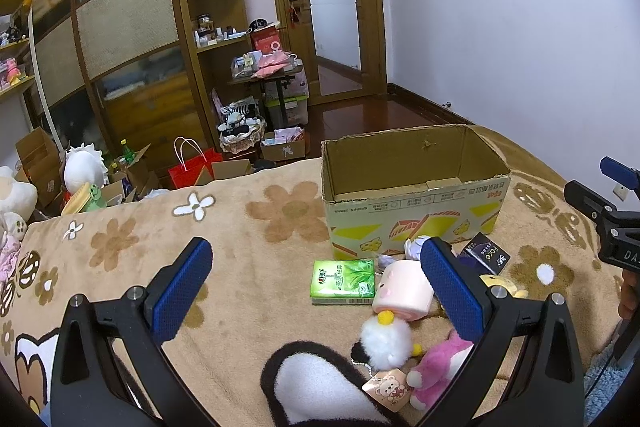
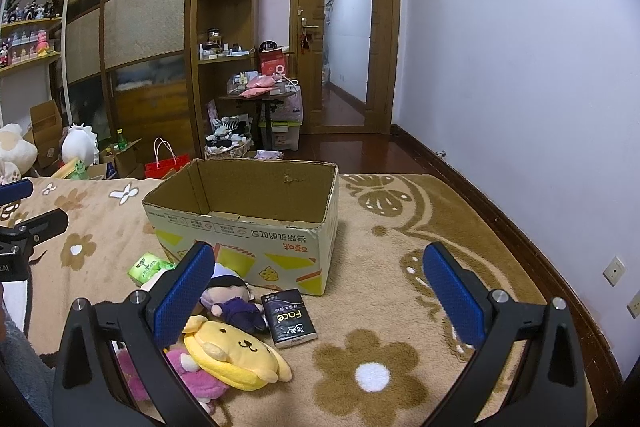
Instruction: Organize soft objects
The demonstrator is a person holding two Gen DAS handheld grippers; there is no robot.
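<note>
An open cardboard box [image 1: 416, 187] [image 2: 248, 215] stands on the flowered blanket [image 1: 240, 251]; its inside shows only bare cardboard. In front of it lie a green tissue pack [image 1: 344, 281] [image 2: 146, 267], a pink roll-shaped plush [image 1: 402, 293], a white fluffy chick [image 1: 386, 343], a pink plush [image 1: 436, 371] [image 2: 188, 375], a black tissue pack [image 1: 486, 253] [image 2: 290, 317], a yellow dog plush [image 2: 236, 351] and a purple-haired doll [image 2: 232, 301]. My left gripper [image 1: 316, 291] hangs open above the pile. My right gripper [image 2: 320, 295] is open and holds nothing.
A black-and-white plush [image 1: 316, 383] lies near my left fingers. The right gripper's body [image 1: 612, 223] shows at the right edge of the left wrist view. Past the bed stand a wardrobe [image 1: 120, 27], shelves, floor clutter with a red bag [image 1: 192, 169], and a door [image 2: 348, 39].
</note>
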